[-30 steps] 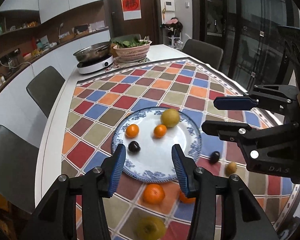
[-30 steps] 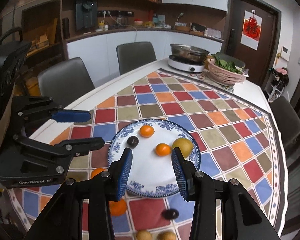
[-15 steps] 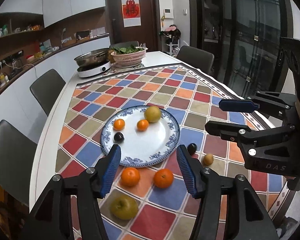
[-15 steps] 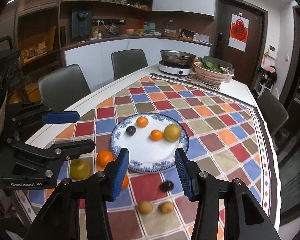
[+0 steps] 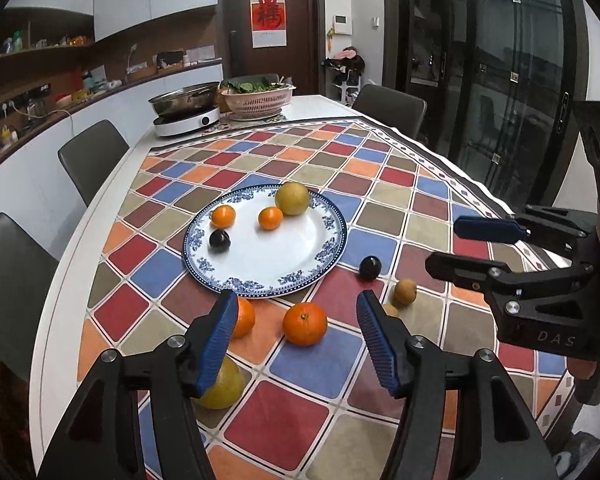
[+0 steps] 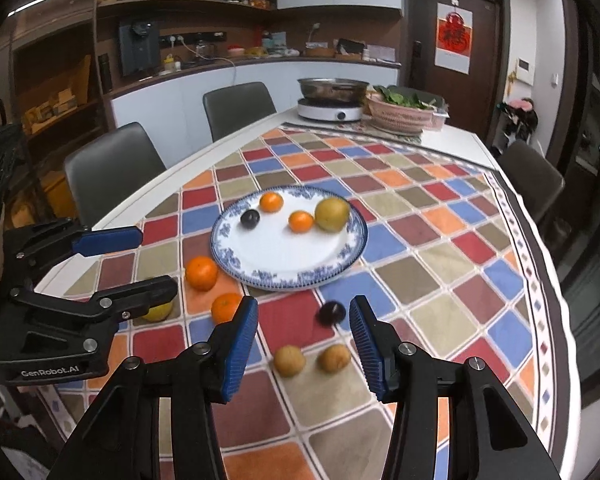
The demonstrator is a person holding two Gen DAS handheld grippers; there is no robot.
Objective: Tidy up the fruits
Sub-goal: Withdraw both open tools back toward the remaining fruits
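Checked cloth [image 5: 308, 364] in red, blue, orange and olive squares covers our dining table, with a kitchen counter and a dark door behind. From the left wrist view we see the blue-rimmed plate [image 5: 324, 256] in the middle of the cloth, carrying two small oranges [image 5: 223, 216], a yellow-green pear [image 5: 292, 198] at its far edge and a dark plum [image 5: 219, 240]. Off the plate, on our side of it, lie a mandarin [image 5: 304, 323] just beyond our fingers, another orange [image 5: 244, 317] partly hidden behind the left pad, and a yellow-green fruit [image 5: 224, 384] nearer still. To the right of the plate sit a second dark plum [image 5: 370, 267] and a small brown fruit [image 5: 405, 291]. Our left gripper [image 5: 294, 340] holds nothing; its jaws are opening, with only cloth and the mandarin seen between them, untouched. Our right gripper [image 5: 456, 246] reaches in from the right of the plate, its jaws apart and empty.

From the right wrist view, the plate [image 6: 340, 256] lies ahead of us with the same four fruits. Near its rim on our side we see the loose plum [image 6: 331, 313], blurred, and two brown fruits [image 6: 289, 360] closer to us. Left of the plate sit two oranges [image 6: 201, 273]. Our right gripper [image 6: 303, 338] stands partly open above the cloth, gripping nothing. Our left gripper [image 6: 140, 260] hangs left of the plate, also empty.
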